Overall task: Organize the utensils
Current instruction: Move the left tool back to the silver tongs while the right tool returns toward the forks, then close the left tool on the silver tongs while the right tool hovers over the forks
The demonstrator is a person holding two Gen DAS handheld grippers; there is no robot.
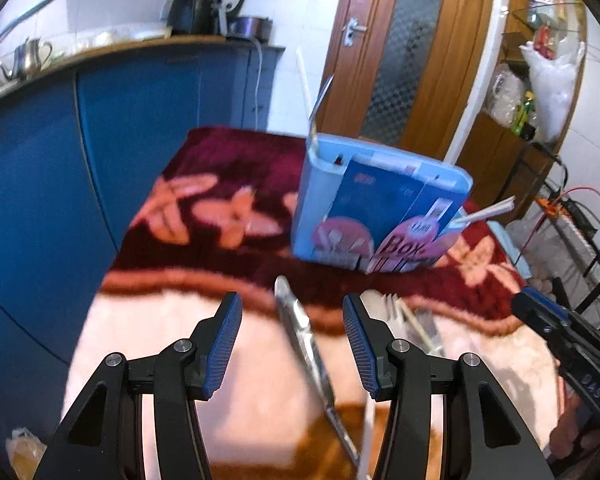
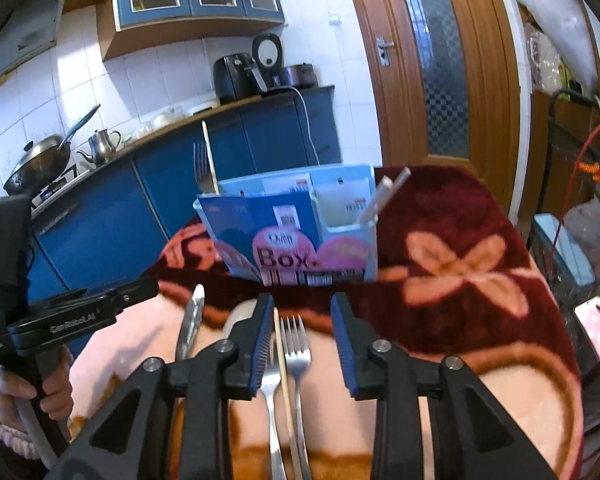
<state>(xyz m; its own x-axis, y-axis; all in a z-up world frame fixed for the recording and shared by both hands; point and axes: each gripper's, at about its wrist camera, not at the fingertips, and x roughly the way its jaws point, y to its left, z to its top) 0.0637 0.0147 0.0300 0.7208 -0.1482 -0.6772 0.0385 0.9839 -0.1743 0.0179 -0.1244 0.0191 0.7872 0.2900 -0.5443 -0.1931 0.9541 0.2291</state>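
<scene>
Your left gripper (image 1: 292, 344) stood spread over the knife (image 1: 300, 328), ready to pinch it. Your right gripper (image 2: 302, 340), jaws apart, straddled a fork (image 2: 296, 344), bound for the box (image 2: 300, 232).

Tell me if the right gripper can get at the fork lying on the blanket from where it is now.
Probably yes. The right gripper is open with the fork lying right between its fingers, nothing on top of it. One snag: a chopstick lies close alongside the fork, so closing may catch both.

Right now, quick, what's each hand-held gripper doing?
Left hand-held gripper: open, holding nothing, above a knife.
Right hand-held gripper: open, holding nothing, above a fork.
</scene>
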